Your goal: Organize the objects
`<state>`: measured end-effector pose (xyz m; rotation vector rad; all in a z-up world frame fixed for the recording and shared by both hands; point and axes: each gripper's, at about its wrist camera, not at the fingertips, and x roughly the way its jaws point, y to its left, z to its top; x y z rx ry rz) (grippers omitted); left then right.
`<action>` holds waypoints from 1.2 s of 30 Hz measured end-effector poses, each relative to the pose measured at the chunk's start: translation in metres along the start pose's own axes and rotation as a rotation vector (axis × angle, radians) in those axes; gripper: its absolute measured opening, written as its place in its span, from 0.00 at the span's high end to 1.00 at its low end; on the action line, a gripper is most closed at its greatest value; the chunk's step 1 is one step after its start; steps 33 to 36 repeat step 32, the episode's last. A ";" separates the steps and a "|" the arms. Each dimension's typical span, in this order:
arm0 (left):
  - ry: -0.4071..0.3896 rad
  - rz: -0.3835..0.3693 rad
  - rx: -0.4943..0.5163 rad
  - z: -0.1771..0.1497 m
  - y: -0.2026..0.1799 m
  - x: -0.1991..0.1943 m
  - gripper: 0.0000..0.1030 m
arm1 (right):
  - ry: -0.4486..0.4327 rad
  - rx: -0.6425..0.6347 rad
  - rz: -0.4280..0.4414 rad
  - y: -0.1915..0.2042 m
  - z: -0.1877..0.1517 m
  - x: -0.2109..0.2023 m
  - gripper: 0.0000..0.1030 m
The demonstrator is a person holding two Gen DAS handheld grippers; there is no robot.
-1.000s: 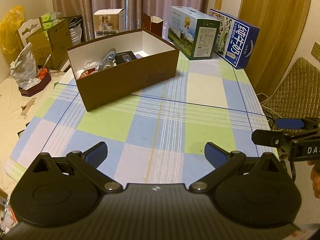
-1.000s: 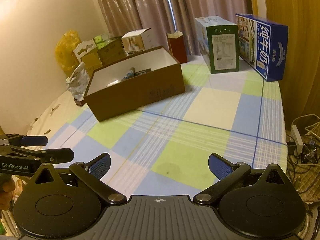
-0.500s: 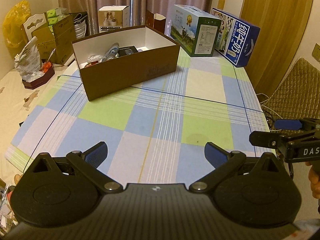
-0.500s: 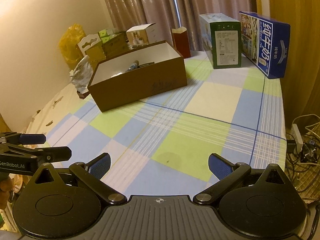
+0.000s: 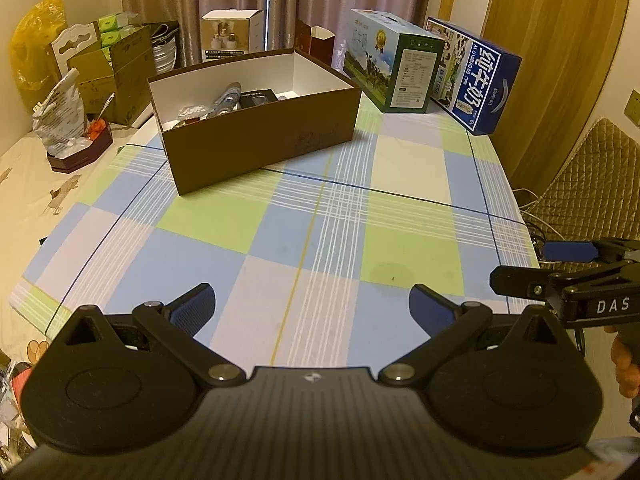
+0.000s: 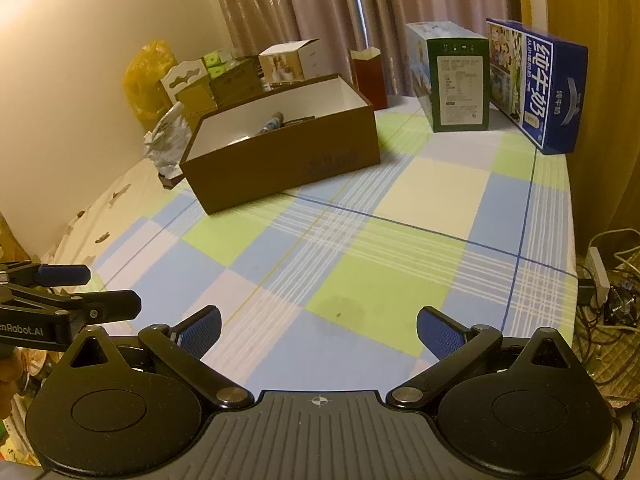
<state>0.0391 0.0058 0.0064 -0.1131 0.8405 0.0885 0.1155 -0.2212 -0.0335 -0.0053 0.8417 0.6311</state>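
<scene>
Both jaws spread wide, nothing between the pads on either side. Your left gripper (image 5: 312, 308) hangs over the near edge of the checked tablecloth (image 5: 320, 216), blue pads apart, empty. Your right gripper (image 6: 318, 328) is the same: wide apart, empty, over the near right part of the cloth. Each gripper shows at the edge of the other's camera: the right one at the right edge of the left wrist view, the left one at the left edge of the right wrist view, both held beside each other and level.

The brown box (image 5: 256, 128) sits on the far left part of the cloth, open on top, white inside, turned at an angle to the checks. Inside it, toward the left end, lie a blue-patterned tube or bottle (image 5: 226, 98), a black flat item (image 5: 258, 98) beside it, and some crinkly foil packet (image 5: 194, 111); too small to tell more. The cloth between you and the box carries nothing.

Behind the box, at the far right, a green carton (image 5: 394, 70) stands just beside a blue milk carton (image 5: 476, 76). A small white box (image 5: 230, 36) and a dark red paper bag (image 5: 316, 42) stand by the curtain. Left of the cloth: cardboard boxes (image 5: 116, 72), a yellow bag (image 5: 32, 56), a dark tray with a silvery bag (image 5: 76, 152).
</scene>
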 end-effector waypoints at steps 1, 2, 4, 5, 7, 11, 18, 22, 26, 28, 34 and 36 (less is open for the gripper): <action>-0.001 0.000 0.000 0.000 0.000 0.000 0.01 | 0.001 -0.001 0.001 0.000 0.000 0.000 0.02; -0.001 0.000 0.000 0.000 0.000 0.000 0.01 | 0.001 -0.002 0.002 0.000 0.000 0.000 0.02; -0.001 0.001 -0.001 0.000 0.000 0.000 0.01 | 0.002 -0.002 0.004 0.001 0.000 0.001 0.02; 0.000 0.001 -0.001 -0.001 0.000 -0.001 0.01 | 0.002 -0.002 0.004 0.001 0.000 0.001 0.02; 0.000 0.002 -0.001 -0.001 0.000 -0.001 0.01 | 0.004 -0.003 0.005 0.001 0.000 0.002 0.02; 0.000 0.002 -0.002 -0.001 0.001 -0.001 0.01 | 0.004 -0.003 0.006 0.001 0.000 0.002 0.02; 0.005 0.007 -0.005 -0.002 0.003 0.000 0.01 | 0.008 -0.003 0.007 0.003 -0.002 0.005 0.02; 0.003 0.008 -0.006 -0.003 0.004 -0.001 0.01 | 0.010 -0.004 0.008 0.003 -0.001 0.007 0.02; 0.002 0.009 -0.004 -0.001 0.003 0.000 0.01 | 0.010 -0.002 0.009 0.003 -0.001 0.007 0.02; 0.002 0.013 -0.003 -0.001 0.004 0.000 0.01 | 0.010 -0.002 0.009 0.003 -0.001 0.007 0.02; 0.005 0.019 -0.007 0.000 0.005 0.000 0.01 | 0.012 -0.002 0.009 0.004 -0.001 0.008 0.02; 0.005 0.019 -0.007 0.000 0.005 0.000 0.01 | 0.012 -0.002 0.009 0.004 -0.001 0.008 0.02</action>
